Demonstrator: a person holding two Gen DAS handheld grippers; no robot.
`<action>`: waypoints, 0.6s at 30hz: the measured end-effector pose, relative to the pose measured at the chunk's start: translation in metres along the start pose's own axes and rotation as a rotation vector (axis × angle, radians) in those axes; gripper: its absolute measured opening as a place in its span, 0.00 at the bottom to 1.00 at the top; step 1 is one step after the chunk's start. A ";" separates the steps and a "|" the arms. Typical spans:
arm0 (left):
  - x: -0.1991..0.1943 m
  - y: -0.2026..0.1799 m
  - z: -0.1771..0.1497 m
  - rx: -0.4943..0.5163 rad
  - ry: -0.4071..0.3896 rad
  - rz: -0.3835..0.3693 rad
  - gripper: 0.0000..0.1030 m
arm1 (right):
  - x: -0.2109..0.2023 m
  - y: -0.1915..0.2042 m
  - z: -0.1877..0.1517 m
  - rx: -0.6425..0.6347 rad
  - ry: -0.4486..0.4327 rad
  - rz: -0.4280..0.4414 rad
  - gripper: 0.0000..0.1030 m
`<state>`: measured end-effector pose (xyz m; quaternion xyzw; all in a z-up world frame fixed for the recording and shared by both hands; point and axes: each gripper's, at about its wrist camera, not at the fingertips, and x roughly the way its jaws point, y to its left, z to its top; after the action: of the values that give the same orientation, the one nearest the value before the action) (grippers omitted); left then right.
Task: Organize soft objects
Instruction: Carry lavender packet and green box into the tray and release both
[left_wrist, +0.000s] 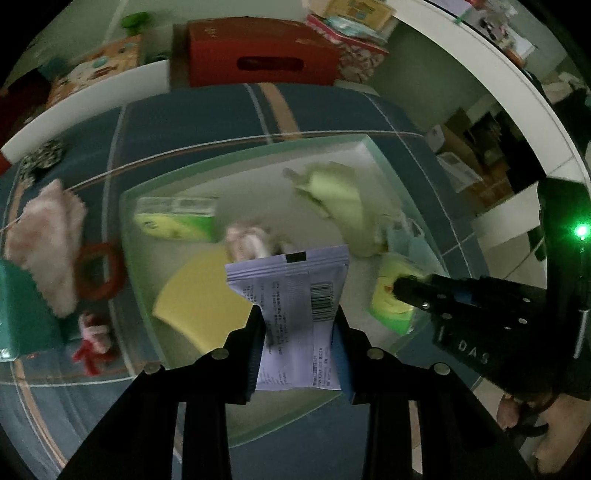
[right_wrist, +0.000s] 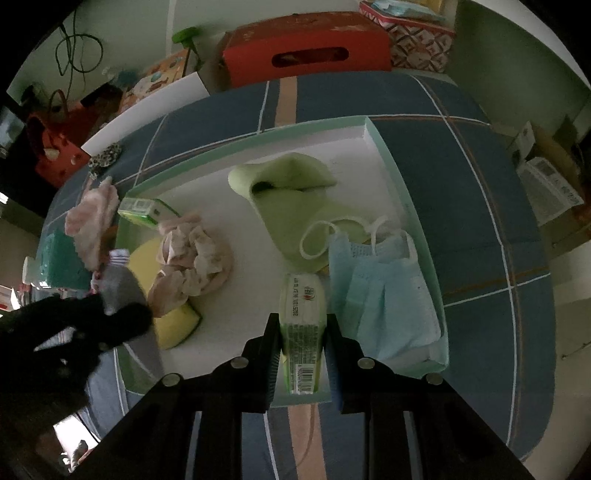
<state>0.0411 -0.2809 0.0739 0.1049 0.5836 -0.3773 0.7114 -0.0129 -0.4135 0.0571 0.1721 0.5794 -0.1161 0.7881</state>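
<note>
Left wrist view: the left gripper (left_wrist: 299, 325) is clenched on a pale sachet (left_wrist: 295, 295), its 2 fingers pinching the lower part while the printed top with the barcode sticks up free. The sachet hangs above the shallow tray (left_wrist: 243, 155) on the striped blue cloth (left_wrist: 207, 118). It looks light and crinkly, probably slippery film with soft filling, so a pinch across the flat body, as here, should hold better than one on the sealed edge. A pink fluffy cloth (left_wrist: 48, 236) and a red ring (left_wrist: 98, 271) lie outside the tray at its left side. The view is blurred.

Right wrist view: the right gripper (right_wrist: 303, 332) is clenched on a small green tissue pack (right_wrist: 303, 314), held end-on over the near part of the tray. The pack seems light and squashy, likely to give under the pads; gripping its middle keeps it from tipping. Inside the tray lie a green cloth (right_wrist: 291, 184), 2 blue masks (right_wrist: 384, 288), a crumpled pink cloth (right_wrist: 192, 258), a yellow sponge (right_wrist: 173, 325) and another green pack (right_wrist: 144, 210). The masks are limp; their ear loops would snag.
</note>
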 end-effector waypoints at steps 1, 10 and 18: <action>0.002 -0.003 0.001 0.004 0.002 -0.006 0.35 | 0.000 0.000 0.000 -0.002 0.000 0.000 0.24; 0.003 -0.008 0.010 -0.013 -0.007 -0.040 0.53 | -0.005 0.002 0.001 -0.022 -0.004 0.010 0.25; -0.019 0.021 0.011 -0.064 -0.040 0.012 0.58 | -0.018 0.007 0.003 -0.017 -0.024 0.024 0.38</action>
<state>0.0627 -0.2646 0.0887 0.0780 0.5802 -0.3564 0.7282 -0.0126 -0.4084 0.0756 0.1712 0.5688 -0.1036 0.7977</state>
